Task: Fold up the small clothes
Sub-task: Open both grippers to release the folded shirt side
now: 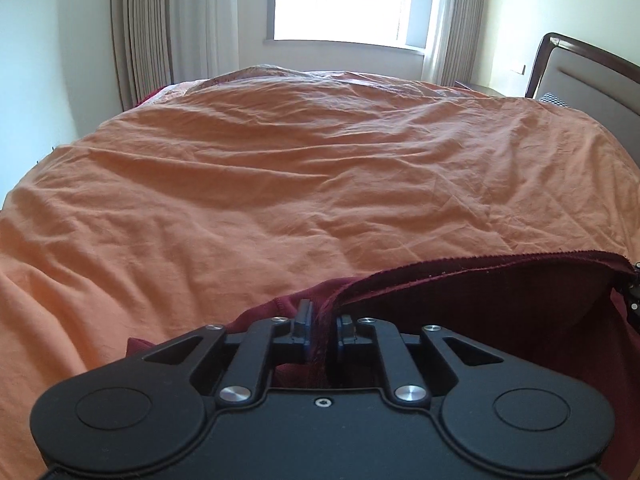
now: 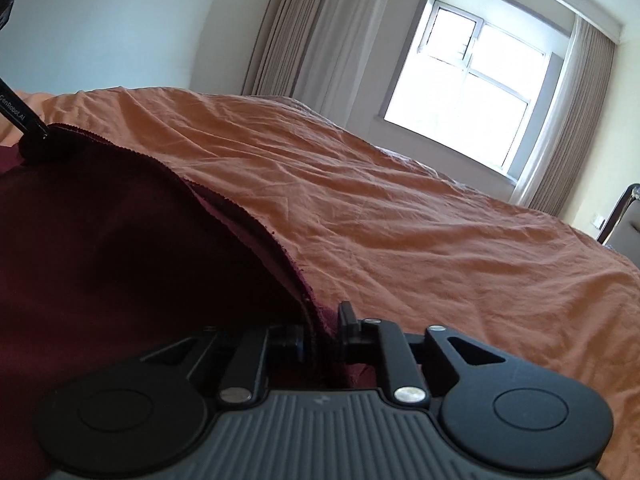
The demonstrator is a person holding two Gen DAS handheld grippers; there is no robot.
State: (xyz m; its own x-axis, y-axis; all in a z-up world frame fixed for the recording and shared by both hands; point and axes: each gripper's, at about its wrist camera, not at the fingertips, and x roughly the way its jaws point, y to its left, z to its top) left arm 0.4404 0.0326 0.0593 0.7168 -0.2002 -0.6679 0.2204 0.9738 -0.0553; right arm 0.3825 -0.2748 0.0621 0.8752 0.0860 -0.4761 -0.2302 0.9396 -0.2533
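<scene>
A dark red garment (image 1: 480,292) is lying at the near edge of a bed covered by a wrinkled orange sheet (image 1: 300,168), its hemmed edge stretching between two claws. The left claw (image 1: 322,320) is standing slightly parted with the cloth's edge running between its fingers; the right claw (image 2: 326,326) is likewise a little apart around the other end. No finished fold is showing, so the folding is looking mostly undone
</scene>
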